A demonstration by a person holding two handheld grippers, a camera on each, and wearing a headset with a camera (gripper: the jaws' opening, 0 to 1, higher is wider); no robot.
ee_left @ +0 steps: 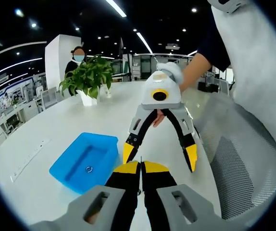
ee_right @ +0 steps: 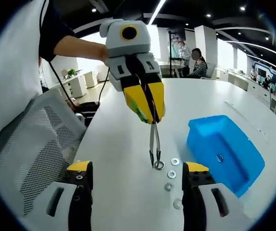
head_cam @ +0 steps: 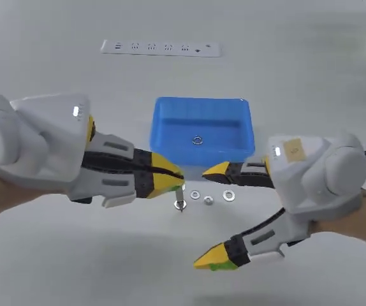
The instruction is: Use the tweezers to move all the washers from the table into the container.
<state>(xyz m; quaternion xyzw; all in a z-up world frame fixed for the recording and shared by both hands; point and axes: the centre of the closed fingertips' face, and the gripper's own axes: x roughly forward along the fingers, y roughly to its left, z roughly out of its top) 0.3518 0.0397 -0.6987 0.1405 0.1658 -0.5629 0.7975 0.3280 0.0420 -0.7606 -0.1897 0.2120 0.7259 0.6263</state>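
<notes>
Container [head_cam: 202,101], centre of frame: plain bright blue. Washers [head_cam: 229,196] just below it: silver-grey. Table [head_cam: 74,255]: white, no pattern. Power strip [head_cam: 161,48], upper left: white, dark sockets. Left gripper [head_cam: 173,175] and right gripper [head_cam: 207,217]: white housings, black jaws, yellow tips; green edge on lowest tip. Tweezers [ee_right: 154,139]: grey metal. Chair [ee_right: 27,159], left of right gripper view: grey perforated mesh. Plant [ee_left: 87,77]: green leaves, white pot.

My head view is bright and even. The white surface [head_cam: 298,70] is nearly washed out, with faint soft shadows under the left tongs [head_cam: 173,175] and right tongs [head_cam: 203,217]. Both gripper views bow hard at their edges, and ceiling strip lights [ee_left: 145,42] glare around 12 o'clock.
</notes>
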